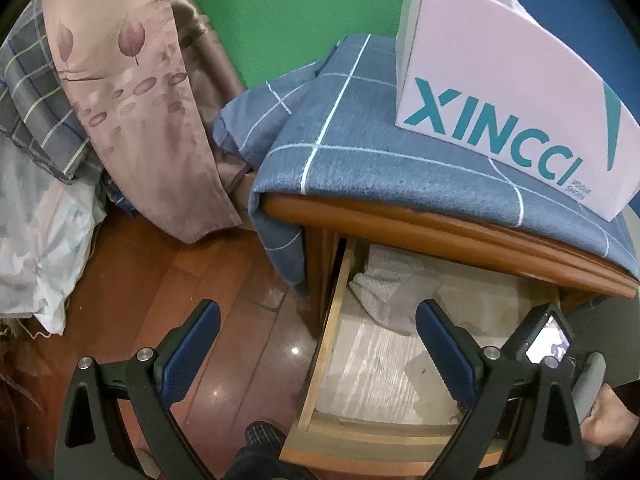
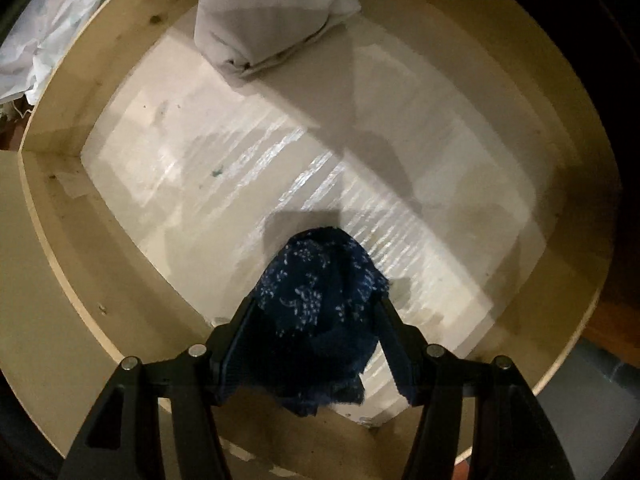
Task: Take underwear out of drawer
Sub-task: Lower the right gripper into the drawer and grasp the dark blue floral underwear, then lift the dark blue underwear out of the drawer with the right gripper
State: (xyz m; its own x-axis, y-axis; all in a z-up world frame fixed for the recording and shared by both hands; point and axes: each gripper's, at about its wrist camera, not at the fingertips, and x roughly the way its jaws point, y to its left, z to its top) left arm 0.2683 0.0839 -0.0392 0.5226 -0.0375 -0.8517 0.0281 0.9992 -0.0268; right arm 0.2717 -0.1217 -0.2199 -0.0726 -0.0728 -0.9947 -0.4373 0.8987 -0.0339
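Note:
The wooden drawer (image 1: 334,320) is pulled open below a nightstand top; its rim also shows in the right wrist view (image 2: 52,232). My right gripper (image 2: 318,300) is shut on dark blue patterned underwear (image 2: 320,292) and holds it above the pale drawer bottom. A folded grey-white garment (image 2: 264,20) lies at the drawer's back; it also shows in the left wrist view (image 1: 390,284). My left gripper (image 1: 318,316) is open and empty, straddling the drawer's left side over the floor. The right gripper's body (image 1: 544,336) shows at the drawer's right.
A pink XINCCI bag (image 1: 508,92) stands on a blue checked cloth (image 1: 360,160) covering the nightstand. Curtains (image 1: 132,92), bedding and a white plastic bag (image 1: 36,248) crowd the left. Reddish wood floor (image 1: 180,288) lies beside the drawer.

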